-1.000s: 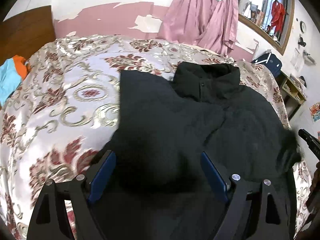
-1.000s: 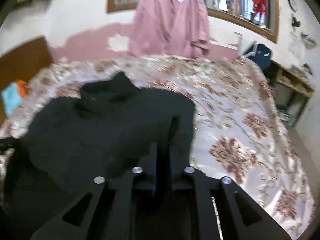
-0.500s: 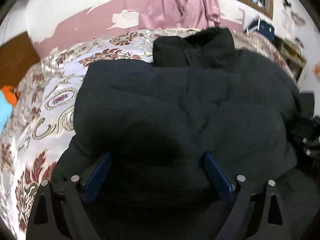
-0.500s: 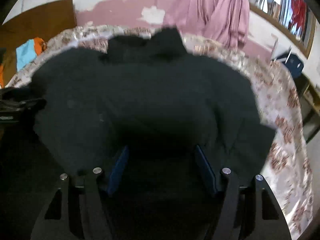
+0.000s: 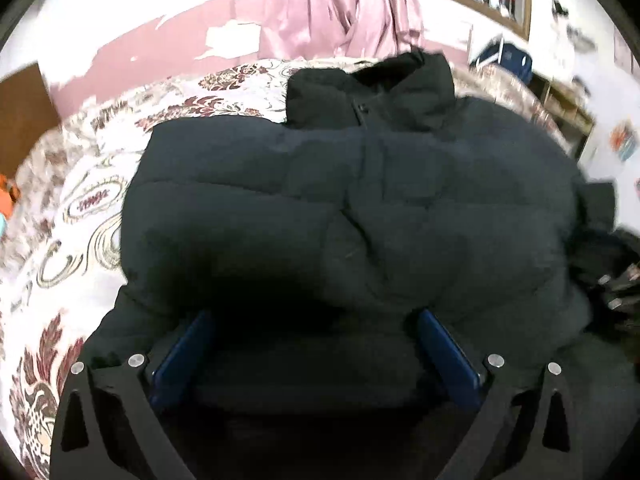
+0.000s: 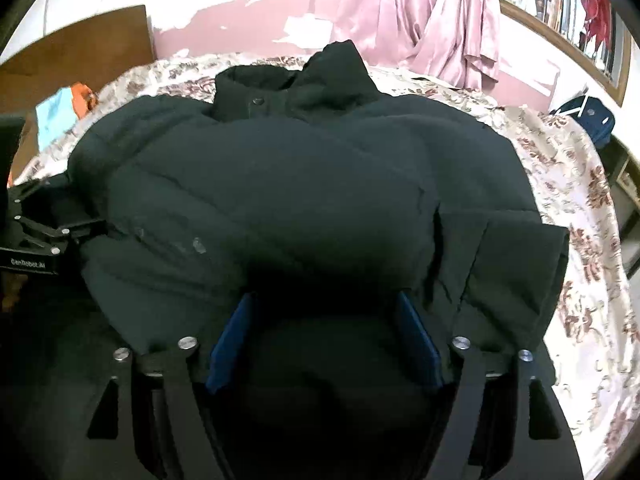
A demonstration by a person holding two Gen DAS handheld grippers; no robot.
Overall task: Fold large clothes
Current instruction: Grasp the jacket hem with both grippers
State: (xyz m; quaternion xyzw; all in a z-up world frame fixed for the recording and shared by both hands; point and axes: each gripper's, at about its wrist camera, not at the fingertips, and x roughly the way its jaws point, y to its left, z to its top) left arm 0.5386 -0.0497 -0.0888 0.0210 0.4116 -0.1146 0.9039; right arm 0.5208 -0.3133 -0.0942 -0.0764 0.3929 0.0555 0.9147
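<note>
Black padded jacket [image 5: 360, 216] lies front-up on the floral bedspread [image 5: 80, 208], collar [image 5: 372, 88] at the far end toward the pink wall, hem at the near edge under both tools. Long axis runs near-to-far, i.e. straight ahead of each wrist cam. Left sleeve looks folded in over the body; right sleeve [image 6: 504, 264] lies doubled back at the right margin w/ its cuff squared off.

Left gripper [image 5: 312, 340]: jaws spread wide, blue pads [image 5: 180, 352] either side of a bulge of near-hem fabric; not pinching. Right gripper [image 6: 324, 328]: likewise spread, pads astride the near hem; whether the pads actually touch cloth can't be told.

Key relation: the garment lies directly beyond both grippers, left tool at the near-left part of the hem, right tool at the near-right, roughly level w/ each other. Neither is clearly closer to the collar. Judgement: next fold prob. carries hem far-ward toward the collar, needing both jaws to close on the hem first.
</note>
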